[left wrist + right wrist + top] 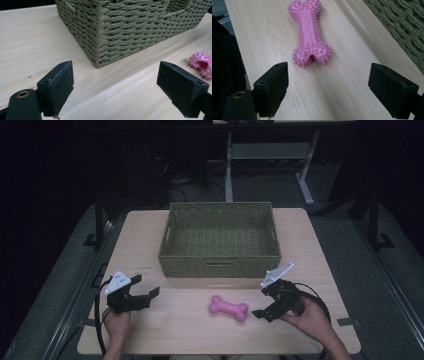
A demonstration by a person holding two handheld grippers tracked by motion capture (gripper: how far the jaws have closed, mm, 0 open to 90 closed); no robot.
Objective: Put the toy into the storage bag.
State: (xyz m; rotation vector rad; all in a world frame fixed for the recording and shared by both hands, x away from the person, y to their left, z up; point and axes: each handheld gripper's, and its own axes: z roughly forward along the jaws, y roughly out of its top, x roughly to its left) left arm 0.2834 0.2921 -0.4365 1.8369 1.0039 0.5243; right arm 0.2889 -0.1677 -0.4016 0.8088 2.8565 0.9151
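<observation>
On the left side of the table [150, 227], a hand [116, 324] comes up from the near edge and holds the left gripper [148, 292] low over the wood. Its two black jaws stand wide apart with nothing between them, and they point to the right, toward the middle of the table. In the left gripper view, the near corner of the green woven basket [120, 30] sits just ahead of those jaws, and one end of the pink bone toy [202, 64] peeks in at the right edge. The basket [220, 240] stands at the back middle of the table, and nothing can be seen inside it. In front of it, on the bare wood, lies the pink bone toy [228, 307]. It lies flat, and its long way runs left to right across the table, with the right end a bit closer to the person. Just to the right of the toy is the right gripper [261, 313], held by the other hand [312, 317]. It points left at the toy's near end, and its jaws are wide open and hold nothing. In the right gripper view, the bone toy [310, 33] lies a little ahead of the open jaws, nearer the left one, with its long way running straight away from them.
</observation>
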